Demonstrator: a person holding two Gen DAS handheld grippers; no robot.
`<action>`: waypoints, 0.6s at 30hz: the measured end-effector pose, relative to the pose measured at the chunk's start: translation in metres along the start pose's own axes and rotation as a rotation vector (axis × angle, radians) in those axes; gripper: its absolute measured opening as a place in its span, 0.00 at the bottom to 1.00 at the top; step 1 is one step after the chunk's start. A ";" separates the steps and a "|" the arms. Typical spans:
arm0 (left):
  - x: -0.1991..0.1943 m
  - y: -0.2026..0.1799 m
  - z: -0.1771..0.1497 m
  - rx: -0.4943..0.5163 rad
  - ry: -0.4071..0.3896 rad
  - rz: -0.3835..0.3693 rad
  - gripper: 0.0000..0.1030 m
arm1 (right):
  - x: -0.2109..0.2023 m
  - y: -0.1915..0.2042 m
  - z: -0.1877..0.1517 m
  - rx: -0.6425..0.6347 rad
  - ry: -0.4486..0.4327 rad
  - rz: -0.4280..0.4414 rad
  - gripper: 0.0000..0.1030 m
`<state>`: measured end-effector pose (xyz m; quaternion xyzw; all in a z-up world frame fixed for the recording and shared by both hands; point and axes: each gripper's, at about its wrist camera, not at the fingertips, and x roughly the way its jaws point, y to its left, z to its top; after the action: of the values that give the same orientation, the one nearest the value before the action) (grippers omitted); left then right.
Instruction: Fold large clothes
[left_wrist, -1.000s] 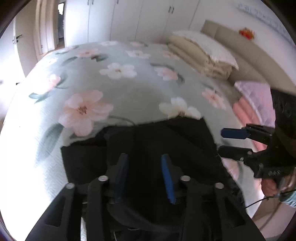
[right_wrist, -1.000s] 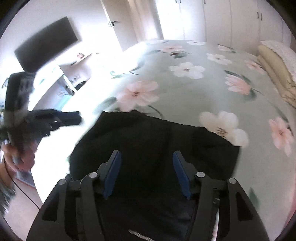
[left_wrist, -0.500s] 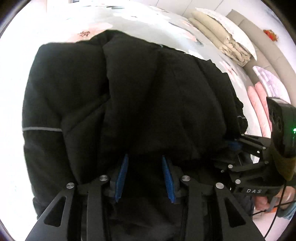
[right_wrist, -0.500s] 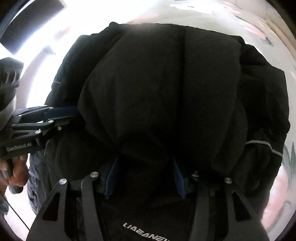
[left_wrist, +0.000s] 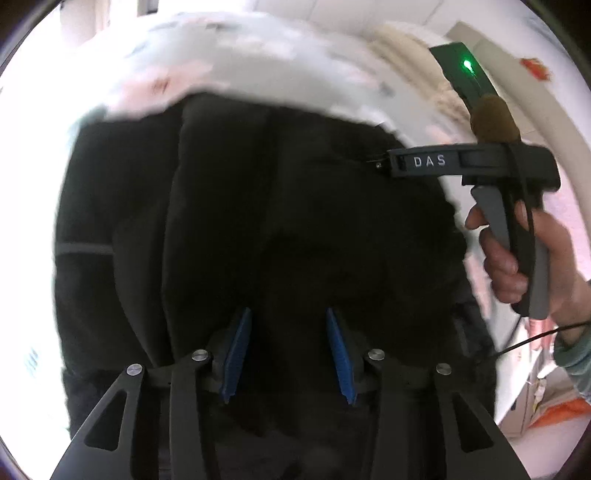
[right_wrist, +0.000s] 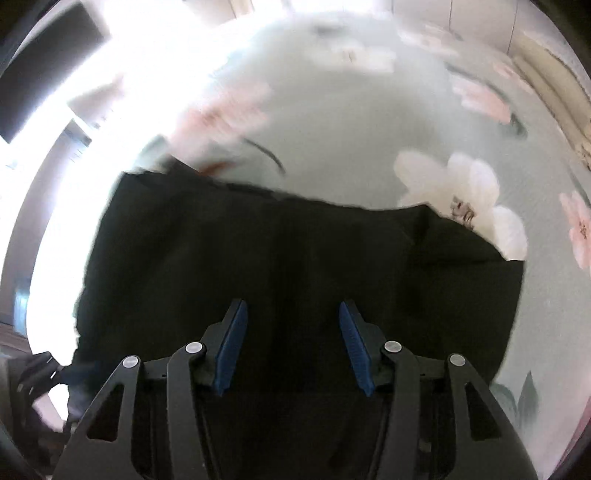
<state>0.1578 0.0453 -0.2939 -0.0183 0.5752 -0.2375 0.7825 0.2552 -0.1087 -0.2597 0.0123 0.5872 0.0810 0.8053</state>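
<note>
Black jacket (left_wrist: 258, 221) lies bunched on the floral bed (right_wrist: 369, 129), near its edge. Left claw (left_wrist: 286, 354) is released, blue pads (left_wrist: 236, 354) spread apart over the fabric with nothing pinched. Right claw (right_wrist: 291, 343) is likewise released above the jacket (right_wrist: 295, 258). In the left view the right hand (left_wrist: 517, 254) grips its handle beside the jacket. Both views are motion-blurred.

The left black two-finger gripper with blue pads (left_wrist: 286, 354) has its jaws spread apart. To its upper right, a bare hand (left_wrist: 517, 254) grips the handle of the right gripper (right_wrist: 291, 345), whose blue-padded jaws likewise stand parted.
</note>
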 end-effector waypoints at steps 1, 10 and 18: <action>0.009 0.004 -0.003 -0.018 0.004 -0.001 0.42 | 0.013 -0.002 0.001 -0.002 0.029 -0.005 0.53; -0.024 0.018 -0.001 -0.151 -0.037 -0.091 0.42 | -0.022 0.005 -0.012 -0.029 -0.012 0.053 0.55; -0.020 0.041 -0.025 -0.300 -0.031 -0.068 0.52 | -0.030 0.048 -0.093 -0.198 0.106 0.123 0.59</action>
<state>0.1453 0.0959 -0.2969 -0.1581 0.5913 -0.1751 0.7712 0.1523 -0.0727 -0.2550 -0.0356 0.6163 0.1883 0.7638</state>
